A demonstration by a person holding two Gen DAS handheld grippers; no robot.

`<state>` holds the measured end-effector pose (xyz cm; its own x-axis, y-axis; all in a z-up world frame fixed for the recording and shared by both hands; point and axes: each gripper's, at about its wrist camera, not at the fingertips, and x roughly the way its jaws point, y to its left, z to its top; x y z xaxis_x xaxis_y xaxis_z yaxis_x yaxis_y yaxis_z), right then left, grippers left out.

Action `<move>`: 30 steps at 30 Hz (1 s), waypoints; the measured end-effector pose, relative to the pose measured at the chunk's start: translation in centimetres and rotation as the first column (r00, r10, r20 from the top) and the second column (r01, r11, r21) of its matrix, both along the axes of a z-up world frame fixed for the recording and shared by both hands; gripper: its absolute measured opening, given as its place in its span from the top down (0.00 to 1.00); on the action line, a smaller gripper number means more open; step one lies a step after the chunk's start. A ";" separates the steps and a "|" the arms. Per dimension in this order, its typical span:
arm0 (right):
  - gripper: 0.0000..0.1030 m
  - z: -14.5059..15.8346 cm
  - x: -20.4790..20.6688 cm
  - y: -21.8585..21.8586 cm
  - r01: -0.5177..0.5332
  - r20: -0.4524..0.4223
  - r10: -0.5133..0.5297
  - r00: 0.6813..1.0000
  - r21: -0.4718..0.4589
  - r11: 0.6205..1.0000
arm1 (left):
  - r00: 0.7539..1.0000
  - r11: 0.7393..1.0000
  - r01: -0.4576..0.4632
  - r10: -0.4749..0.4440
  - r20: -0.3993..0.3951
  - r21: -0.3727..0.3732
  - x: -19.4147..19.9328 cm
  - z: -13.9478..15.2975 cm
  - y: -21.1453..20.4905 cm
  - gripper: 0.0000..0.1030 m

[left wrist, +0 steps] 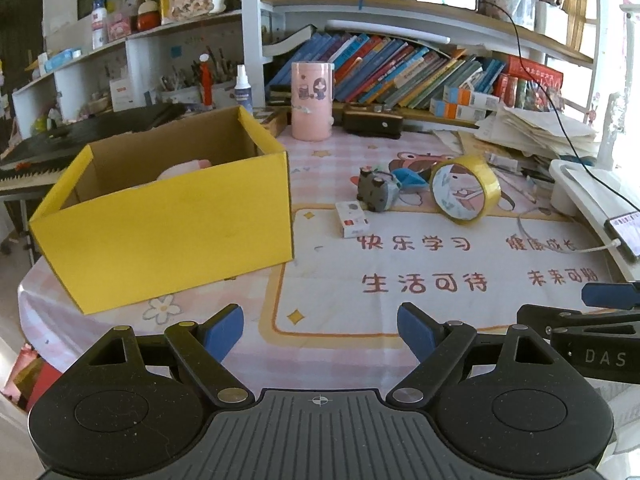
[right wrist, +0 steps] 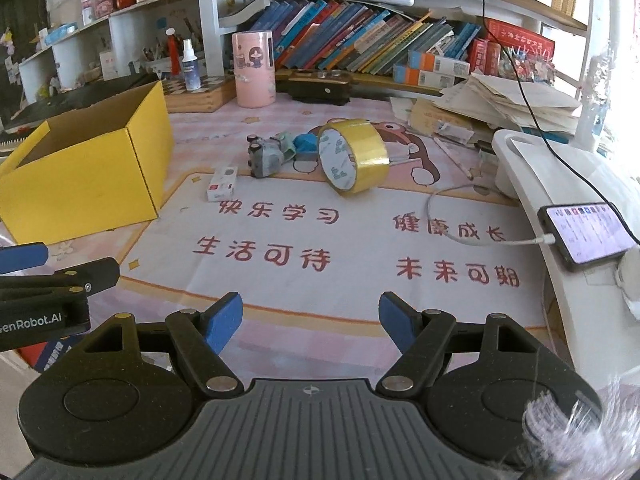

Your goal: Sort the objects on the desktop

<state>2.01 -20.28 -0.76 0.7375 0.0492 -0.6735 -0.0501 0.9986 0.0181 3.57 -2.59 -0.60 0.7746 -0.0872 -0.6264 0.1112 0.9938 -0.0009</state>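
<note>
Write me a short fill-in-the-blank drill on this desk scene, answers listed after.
1. The open cardboard box is coloured ____.
2. The tape roll stands on its ____.
3. Both grippers, left and right, hold ____.
4. The phone lies to the ____ of the tape roll.

Answers: yellow; edge; nothing; right

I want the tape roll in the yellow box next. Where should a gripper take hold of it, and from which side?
The tape roll stands on its edge, tilted, with its open core facing the camera. Probably best to come from above and pinch the top of the ring, one finger inside the core and one outside. The right gripper, open and empty, looks nearer.
</note>
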 end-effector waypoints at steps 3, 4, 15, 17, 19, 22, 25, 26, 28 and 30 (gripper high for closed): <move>0.28 -0.1 0.8 -0.5 -0.007 -0.010 0.007 1.000 -0.006 1.000 | 1.000 1.000 0.002 -0.002 -0.010 -0.002 0.8 -0.2 -0.7 0.16; 0.28 -0.2 1.1 -0.7 -0.007 -0.013 0.007 1.000 -0.007 1.000 | 1.000 1.000 0.003 -0.004 -0.012 -0.002 1.0 -0.3 -0.9 0.16; 0.28 -0.6 4.8 -3.0 -0.016 -0.038 0.016 0.999 -0.017 1.000 | 0.999 1.000 0.013 -0.012 -0.042 0.005 4.6 -1.0 -3.8 0.16; 0.28 -0.6 5.7 -3.5 -0.022 -0.042 0.021 0.999 -0.018 1.000 | 0.999 1.000 0.017 -0.017 -0.045 0.007 5.4 -1.1 -4.5 0.16; 0.28 -0.7 6.6 -4.0 -0.029 -0.044 0.029 0.999 -0.019 0.999 | 0.999 1.000 0.019 -0.019 -0.046 0.009 6.1 -1.2 -5.1 0.16; 0.28 -0.7 8.0 -4.7 -0.042 -0.046 0.041 0.998 -0.019 0.999 | 0.999 1.000 0.016 -0.015 -0.052 0.012 7.1 -1.3 -6.0 0.16; 0.28 -0.8 9.5 -5.5 -0.057 -0.048 0.056 0.997 -0.017 0.998 | 0.998 1.000 0.002 -0.001 -0.058 0.014 8.2 -1.4 -6.7 0.16; 0.28 -0.8 9.9 -5.7 -0.062 -0.048 0.061 0.997 -0.016 0.998 | 0.998 1.000 -0.004 0.005 -0.061 0.014 8.5 -1.4 -7.0 0.16; 0.29 -0.9 10.8 -6.1 -0.077 -0.049 0.076 0.996 -0.014 0.997 | 0.998 1.000 -0.014 0.015 -0.065 0.018 9.2 -1.6 -7.5 0.17; 0.29 -1.0 11.7 -6.6 -0.093 -0.050 0.093 0.994 -0.009 0.996 | 0.997 0.999 -0.022 0.024 -0.070 0.027 9.8 -1.7 -8.0 0.17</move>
